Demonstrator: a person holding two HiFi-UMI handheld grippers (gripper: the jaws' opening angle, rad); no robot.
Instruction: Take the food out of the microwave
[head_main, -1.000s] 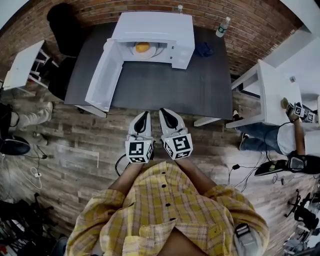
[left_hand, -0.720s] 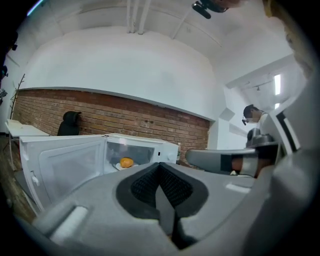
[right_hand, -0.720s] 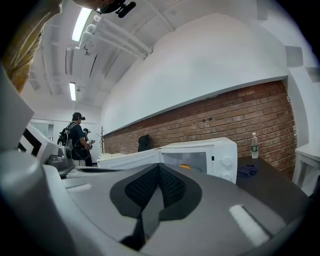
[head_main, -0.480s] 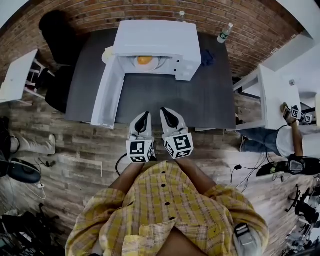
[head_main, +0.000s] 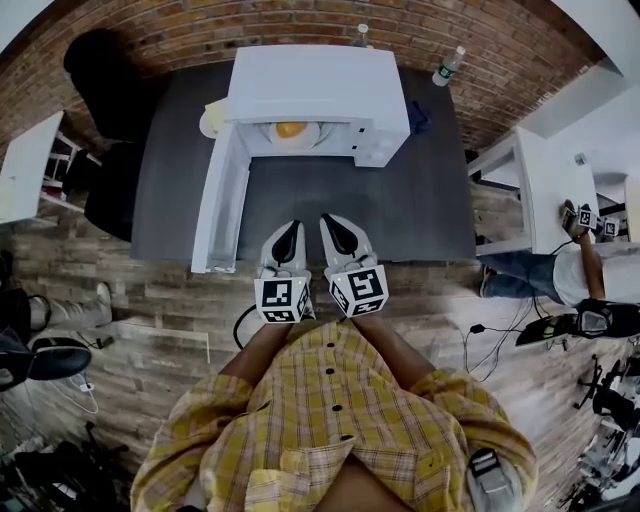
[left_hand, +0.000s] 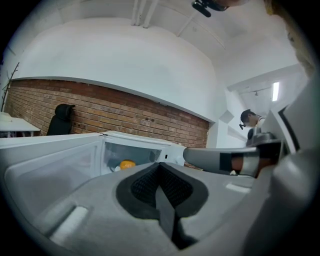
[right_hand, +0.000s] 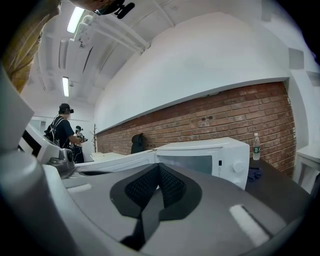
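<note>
The orange food (head_main: 290, 129) sat inside the microwave (head_main: 320, 85), whose door (head_main: 222, 200) stood open. The left gripper view looked in at it; the right gripper view showed instead the control knob (right_hand: 238, 167) and a water bottle (right_hand: 256, 145). The left gripper (head_main: 287, 230) and right gripper (head_main: 336, 226) were at the table's (head_main: 420, 200) front edge, jaws closed on nothing.

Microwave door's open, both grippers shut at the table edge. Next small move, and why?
Probably open the right gripper and ease it forward toward the microwave cavity. The door stands swung out on the left, the orange food sits exposed inside, and both grippers, the left gripper included, are shut, empty and well short of it at the table edge.
</note>
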